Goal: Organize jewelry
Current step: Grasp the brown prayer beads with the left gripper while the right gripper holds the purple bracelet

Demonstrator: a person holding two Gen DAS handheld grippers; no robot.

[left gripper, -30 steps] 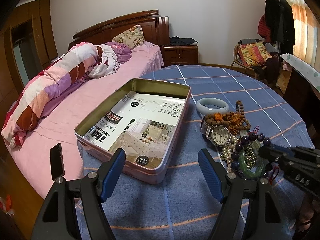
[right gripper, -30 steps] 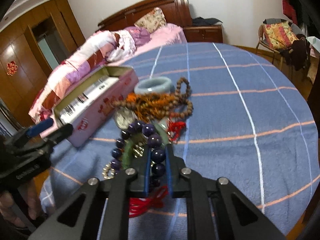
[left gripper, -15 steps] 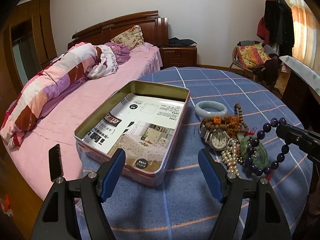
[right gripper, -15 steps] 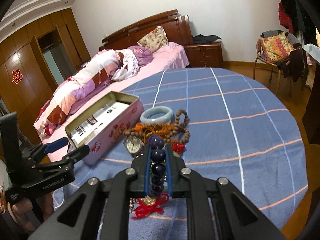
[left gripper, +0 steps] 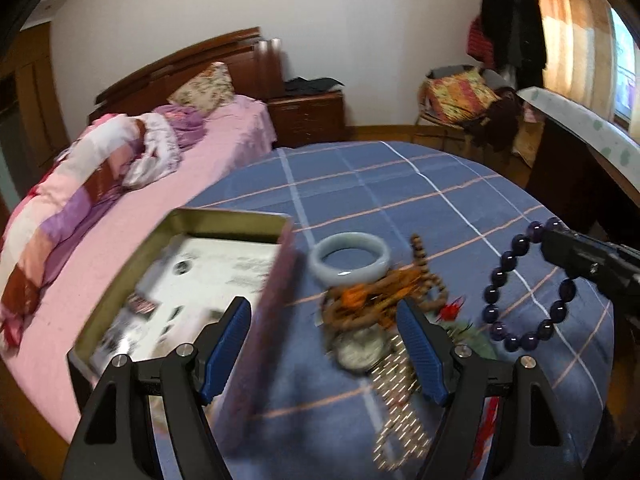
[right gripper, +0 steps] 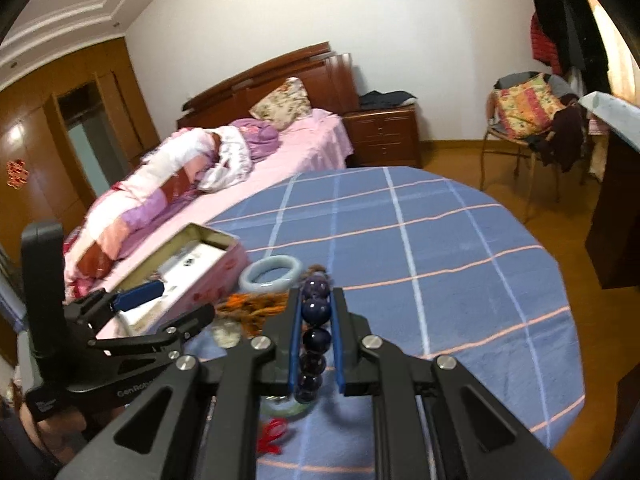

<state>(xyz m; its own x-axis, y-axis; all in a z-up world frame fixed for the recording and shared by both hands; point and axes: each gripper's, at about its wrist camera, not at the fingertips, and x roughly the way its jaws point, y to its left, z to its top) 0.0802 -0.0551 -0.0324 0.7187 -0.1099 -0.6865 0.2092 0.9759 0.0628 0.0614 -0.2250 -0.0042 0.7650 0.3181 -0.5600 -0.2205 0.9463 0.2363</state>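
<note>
Purple bead bracelet (right gripper: 314,332) is pinched between the right gripper (right gripper: 315,334) pads, held in the air clear of the jewelry pile (left gripper: 376,304), right of the open tin (left gripper: 180,280). Left gripper (left gripper: 324,354) is held spread and empty, just right of the tin. Step judged: carry to tin. Next: bracelet to be moved over the tin, then released inside

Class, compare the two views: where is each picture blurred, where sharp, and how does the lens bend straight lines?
Left wrist view: tin box and jewelry pile smear with motion; the gripper's blue pads stay crisp. Right wrist view: sharper, purple bead bracelet clear between the jaws. Both: fisheye bows the tablecloth stripes, dark corners.
</note>
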